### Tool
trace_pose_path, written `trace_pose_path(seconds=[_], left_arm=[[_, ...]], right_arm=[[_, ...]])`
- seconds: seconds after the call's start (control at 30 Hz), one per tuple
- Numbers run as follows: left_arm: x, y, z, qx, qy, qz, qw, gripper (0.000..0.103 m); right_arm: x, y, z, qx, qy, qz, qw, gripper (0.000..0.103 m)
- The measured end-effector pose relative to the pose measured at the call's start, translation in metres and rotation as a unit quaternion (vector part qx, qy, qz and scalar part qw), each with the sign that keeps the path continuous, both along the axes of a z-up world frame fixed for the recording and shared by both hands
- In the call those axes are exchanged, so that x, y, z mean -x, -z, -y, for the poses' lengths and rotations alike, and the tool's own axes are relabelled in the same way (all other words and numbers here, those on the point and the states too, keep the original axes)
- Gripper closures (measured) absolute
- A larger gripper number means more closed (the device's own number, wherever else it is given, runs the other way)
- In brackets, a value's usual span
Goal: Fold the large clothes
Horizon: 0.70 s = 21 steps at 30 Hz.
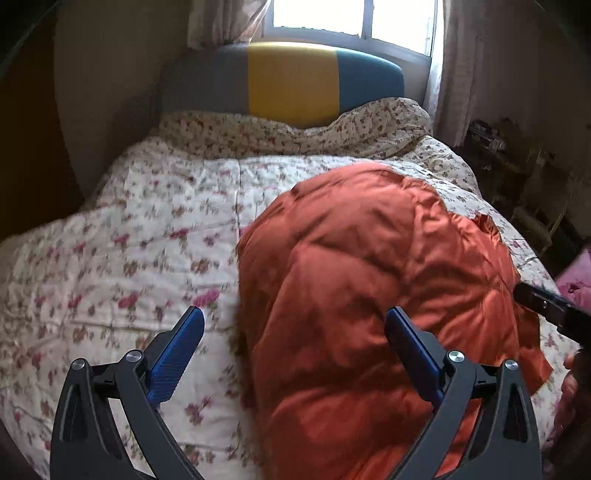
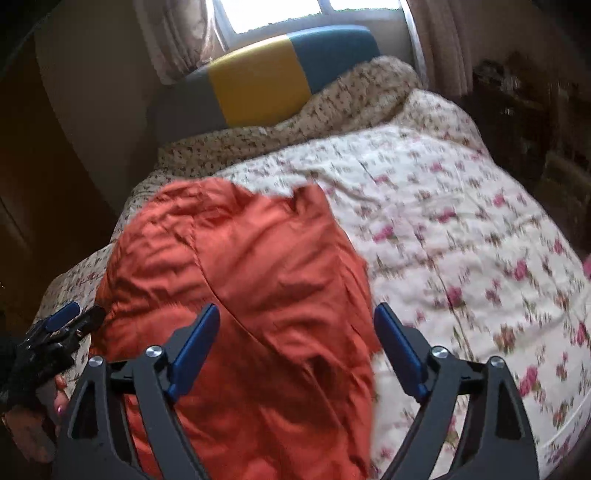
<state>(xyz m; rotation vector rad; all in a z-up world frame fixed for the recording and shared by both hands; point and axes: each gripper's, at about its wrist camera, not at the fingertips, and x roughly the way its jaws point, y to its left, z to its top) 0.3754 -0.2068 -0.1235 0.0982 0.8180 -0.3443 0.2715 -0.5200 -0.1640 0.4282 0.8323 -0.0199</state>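
Bedroom, fold in progress.

Rust-orange quilted satin garment (image 1: 369,295): lies in a rumpled heap on the bed, directly ahead of and beneath both claws. No part of it is gripped.

Left claw (image 1: 295,325): black frame, blue ribbed pads, jaws spread wide, nothing held. Its right pad (image 1: 410,350) hangs over the garment's near edge; its left pad over bare quilt.

Right claw (image 2: 297,325): same build, jaws wide apart, nothing between them. The garment fills the space below and to its left; the quilt lies to its right.

Cream floral-print quilt (image 1: 147,240): covers the bed under the garment.

Grey, yellow and teal padded headboard (image 1: 291,81): far beyond both claws, below a bright window (image 1: 321,18).
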Motion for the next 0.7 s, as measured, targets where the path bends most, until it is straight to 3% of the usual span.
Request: trace_pose_path(seconds=[0.13, 0.23, 0.37, 0.5, 0.6, 0.63, 0.7], left_arm=[[-0.009, 0.013, -0.02, 0.048, 0.016, -0.076, 0.9958, 0.005], [-0.011, 0.022, -0.027, 0.069, 0.031, -0.113, 0.9907, 0.005], [-0.006, 0.031, -0.027, 0.077, 0.048, -0.131, 0.9873, 0.003], [-0.003, 0.036, -0.025, 0.091, 0.062, -0.149, 0.9827, 0.003], [0.0, 0.041, -0.017, 0.108, 0.081, -0.161, 0.9776, 0.005], [0.0, 0.042, -0.015, 0.112, 0.085, -0.161, 0.9768, 0.011], [0.006, 0.039, -0.008, 0.1, 0.078, -0.142, 0.9816, 0.015]], right_arm=[[0.001, 0.018, 0.01, -0.034, -0.012, -0.037, 0.999, 0.011], [-0.003, 0.033, 0.016, -0.096, -0.032, -0.056, 0.993, 0.01], [-0.013, 0.061, 0.027, -0.196, -0.039, -0.093, 0.975, 0.008], [-0.016, 0.064, 0.024, -0.201, -0.053, -0.091, 0.974, 0.008], [-0.017, 0.07, 0.024, -0.242, -0.066, -0.08, 0.965, 0.023], [-0.016, 0.071, 0.025, -0.258, -0.07, -0.073, 0.961, 0.034], [-0.015, 0.071, 0.025, -0.272, -0.079, -0.064, 0.957, 0.045]])
